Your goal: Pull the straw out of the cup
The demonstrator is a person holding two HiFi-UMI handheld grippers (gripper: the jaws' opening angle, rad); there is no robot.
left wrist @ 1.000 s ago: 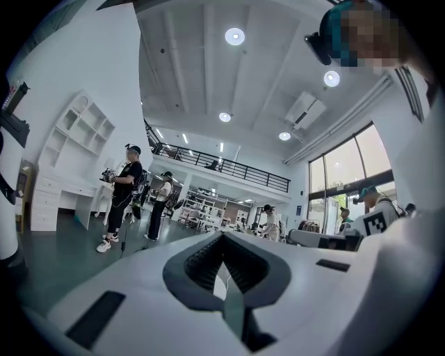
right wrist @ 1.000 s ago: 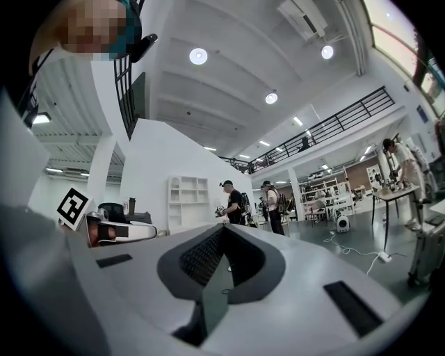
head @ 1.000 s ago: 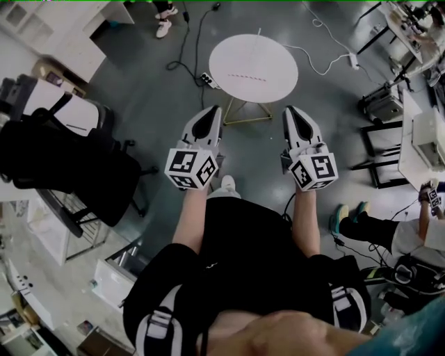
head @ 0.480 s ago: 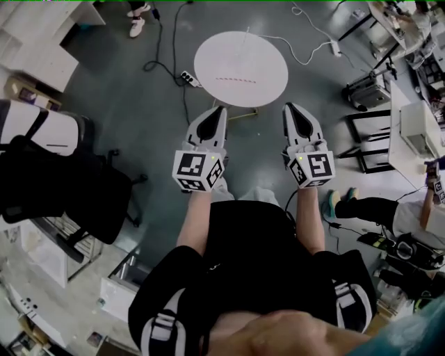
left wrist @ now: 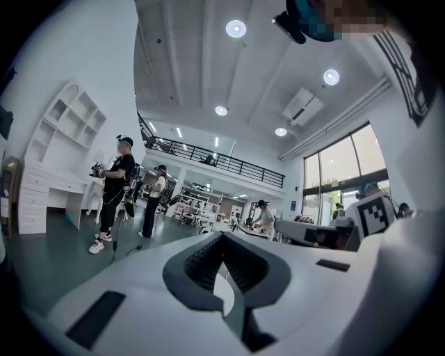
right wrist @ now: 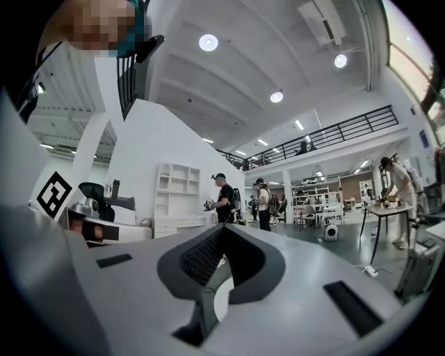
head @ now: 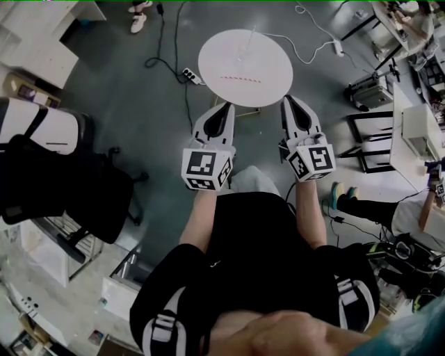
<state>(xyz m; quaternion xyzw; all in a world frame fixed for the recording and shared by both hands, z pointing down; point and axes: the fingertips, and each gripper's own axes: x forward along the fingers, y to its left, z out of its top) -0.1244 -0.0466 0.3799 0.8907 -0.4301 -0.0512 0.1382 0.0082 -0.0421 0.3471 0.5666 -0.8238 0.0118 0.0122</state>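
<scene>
Thin stick [head: 249,36]: at the table's [head: 274,59] far rim, too small to identify.
Person [head: 141,19]: left of table, cut off by the top edge.

Round white table [head: 277,69], what looks like a power strip [head: 189,76] beside it, black chair [head: 66,188] apart.

Head cam steeply down at table [head: 245,67]; other two cams level, fwd

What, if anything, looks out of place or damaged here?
Nothing stands out. The round table stands upright with no spill showing, and the left gripper and right gripper are both shut and empty.
</scene>
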